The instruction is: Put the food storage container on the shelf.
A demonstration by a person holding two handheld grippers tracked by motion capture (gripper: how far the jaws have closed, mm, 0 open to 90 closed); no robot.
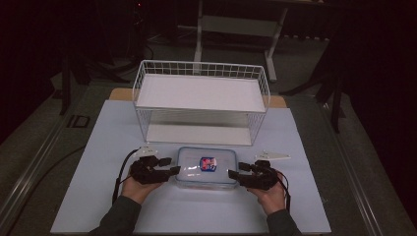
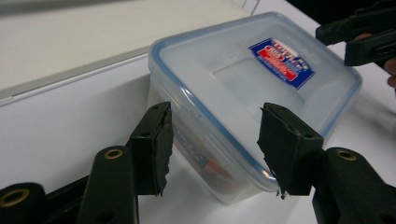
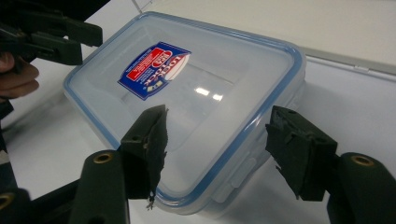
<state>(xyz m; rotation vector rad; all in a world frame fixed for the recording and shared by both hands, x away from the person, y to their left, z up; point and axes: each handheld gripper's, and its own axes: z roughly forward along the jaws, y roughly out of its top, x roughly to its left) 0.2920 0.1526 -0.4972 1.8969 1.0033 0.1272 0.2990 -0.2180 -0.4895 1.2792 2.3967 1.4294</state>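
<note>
The left hand-held gripper (image 1: 173,165) has its jaws spread, one on each side of a corner of the clear plastic box (image 1: 207,167), with its pads not pressing on it. The right hand-held gripper (image 1: 233,174) is spread too, its jaws reaching over the opposite short end of the same box without pinching it. One hand-held gripper is on each side, two in all.

There is one box, a rectangular food container with a blue seal running round under its snapped-on lid (image 3: 187,88). It lies on the white surface (image 1: 98,196), just in front of the wire rack (image 1: 201,101). Through its side wall in the left gripper view something reddish-orange shows near the bottom; what it is cannot be told.

One sticker (image 2: 281,62) sits on the lid, blue and red with white lettering, too blurred to read with certainty.

The rack is a single white wire frame with two white shelves.
</note>
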